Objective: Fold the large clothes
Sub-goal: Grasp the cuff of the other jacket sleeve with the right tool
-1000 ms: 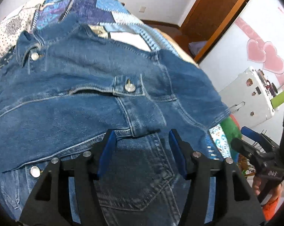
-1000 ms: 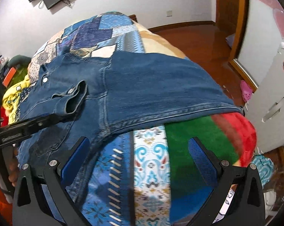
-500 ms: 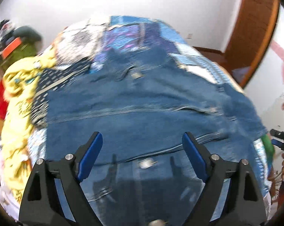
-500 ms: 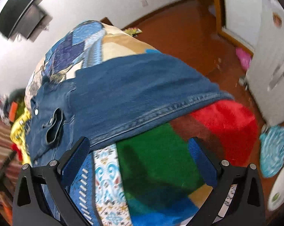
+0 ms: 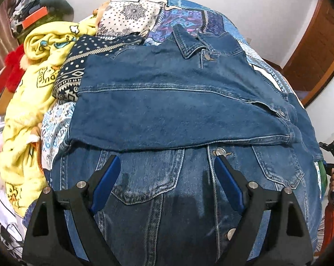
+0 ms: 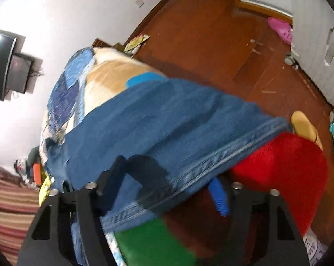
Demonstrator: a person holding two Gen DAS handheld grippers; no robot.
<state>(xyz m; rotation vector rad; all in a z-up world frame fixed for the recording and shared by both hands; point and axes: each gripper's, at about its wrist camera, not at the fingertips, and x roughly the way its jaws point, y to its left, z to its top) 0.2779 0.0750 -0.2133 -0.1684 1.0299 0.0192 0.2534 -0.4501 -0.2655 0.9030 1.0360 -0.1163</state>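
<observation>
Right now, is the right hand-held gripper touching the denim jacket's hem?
Touching. In the right wrist view the denim jacket's hem drapes over the closing right hand-held gripper, between its jaws, covering its blue pad.

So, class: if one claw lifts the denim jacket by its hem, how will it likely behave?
The denim jacket would probably sag, not stay flat: it drapes over the bed's edge. Its thick seams and metal buttons suggest some weight. The coarse weave likely resists slipping from the closing right claw.
</observation>
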